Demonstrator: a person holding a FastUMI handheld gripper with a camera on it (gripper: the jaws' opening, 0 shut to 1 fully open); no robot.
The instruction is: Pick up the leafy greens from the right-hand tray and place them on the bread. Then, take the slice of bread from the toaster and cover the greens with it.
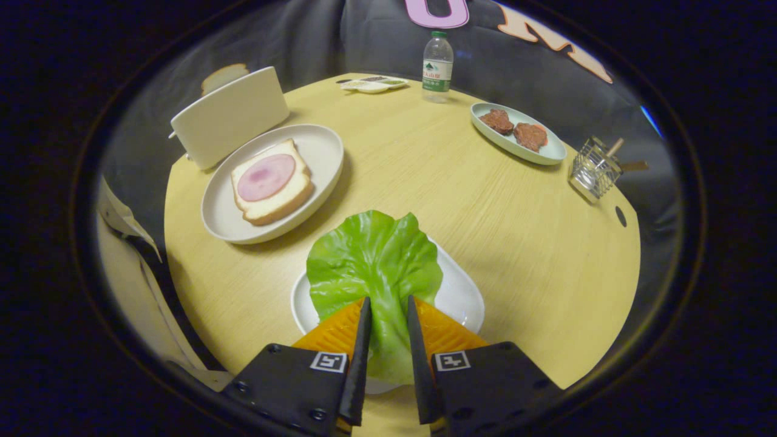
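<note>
A round pale wooden table (485, 212) fills the booth. The gripper (386, 306) has its fingers close together, pinching the stem of a green lettuce leaf (373, 261) lying on a white tray (461, 297). Beyond the fingers to the left, a plate (322, 152) holds bread (273, 200) topped with ham (265, 176); behind it stands a white toaster (227, 115) with a bread slice (223, 75).

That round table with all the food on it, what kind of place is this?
Probably a mock dining or breakfast corner staged in a booth: a wooden table bearing a plate of bread and ham, a toaster and a water bottle. The tool has its fingers on either side of a lettuce leaf.
</note>
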